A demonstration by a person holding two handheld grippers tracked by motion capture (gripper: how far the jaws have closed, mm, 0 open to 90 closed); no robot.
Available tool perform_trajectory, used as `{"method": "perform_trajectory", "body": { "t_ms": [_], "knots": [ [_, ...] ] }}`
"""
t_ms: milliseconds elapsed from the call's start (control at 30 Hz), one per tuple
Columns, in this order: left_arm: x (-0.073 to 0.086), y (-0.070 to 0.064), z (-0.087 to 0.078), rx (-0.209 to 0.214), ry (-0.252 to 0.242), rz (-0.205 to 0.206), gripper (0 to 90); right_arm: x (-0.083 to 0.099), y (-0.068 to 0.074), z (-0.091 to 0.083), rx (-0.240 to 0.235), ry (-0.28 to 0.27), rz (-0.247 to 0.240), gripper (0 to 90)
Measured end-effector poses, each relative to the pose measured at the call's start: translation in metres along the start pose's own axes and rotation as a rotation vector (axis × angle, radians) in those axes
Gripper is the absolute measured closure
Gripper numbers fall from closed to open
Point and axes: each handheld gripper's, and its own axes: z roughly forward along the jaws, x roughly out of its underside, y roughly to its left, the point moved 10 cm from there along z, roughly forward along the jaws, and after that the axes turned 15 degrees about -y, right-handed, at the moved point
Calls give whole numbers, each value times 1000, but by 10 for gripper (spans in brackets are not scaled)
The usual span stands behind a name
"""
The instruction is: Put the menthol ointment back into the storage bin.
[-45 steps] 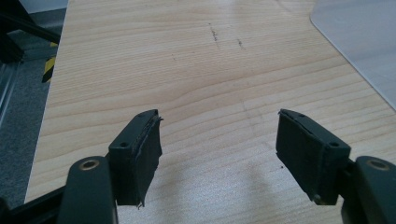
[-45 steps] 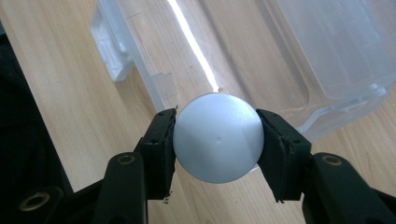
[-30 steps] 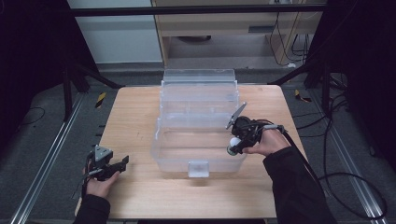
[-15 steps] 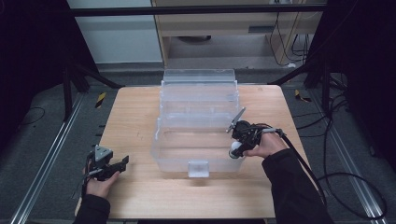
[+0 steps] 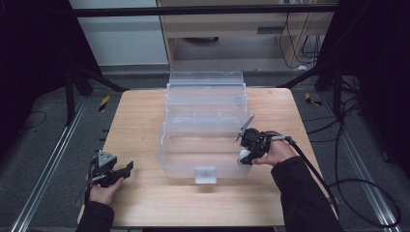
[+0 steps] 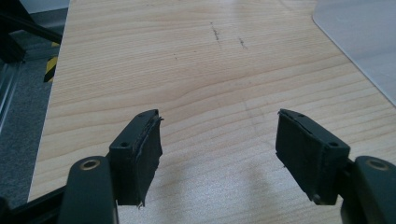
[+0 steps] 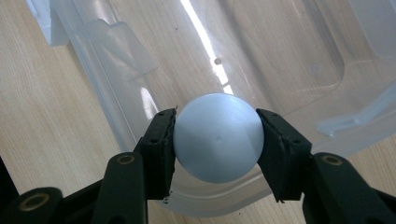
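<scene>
A clear plastic box (image 5: 205,128) with its lid swung open at the back stands in the middle of the wooden table (image 5: 140,121). My right gripper (image 5: 245,155) is shut on a white ball (image 7: 216,136) and holds it over the box's front right rim (image 7: 119,116). The ball (image 5: 244,155) shows small and pale at that corner in the high view. My left gripper (image 5: 126,169) rests low at the table's front left, well apart from the box. Its jaws stand wide apart over bare wood (image 6: 210,79), with nothing between them (image 6: 217,156).
A corner of the box (image 6: 359,42) shows at the upper right in the left gripper view. A white latch (image 5: 205,174) sits at the box's front wall. Black frame legs and cables (image 5: 358,193) surround the table on the floor.
My right gripper has carried the ball a little forward and down along the box's right front corner. The left gripper has stayed where it was.
</scene>
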Motion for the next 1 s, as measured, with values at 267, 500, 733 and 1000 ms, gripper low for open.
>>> {"method": "perform_trajectory", "body": {
  "t_ms": [267,500,733,1000],
  "knots": [
    [0,0,0,0,0,0,307,3,1,7,-5,0,-11,500],
    [0,0,0,0,-1,0,307,4,2,10,-6,1,-3,500],
    [0,0,0,0,0,-1,307,4,1,11,-4,-5,-4,497],
    [0,0,0,0,1,1,307,3,1,10,3,-17,-5,478]
  ]
}}
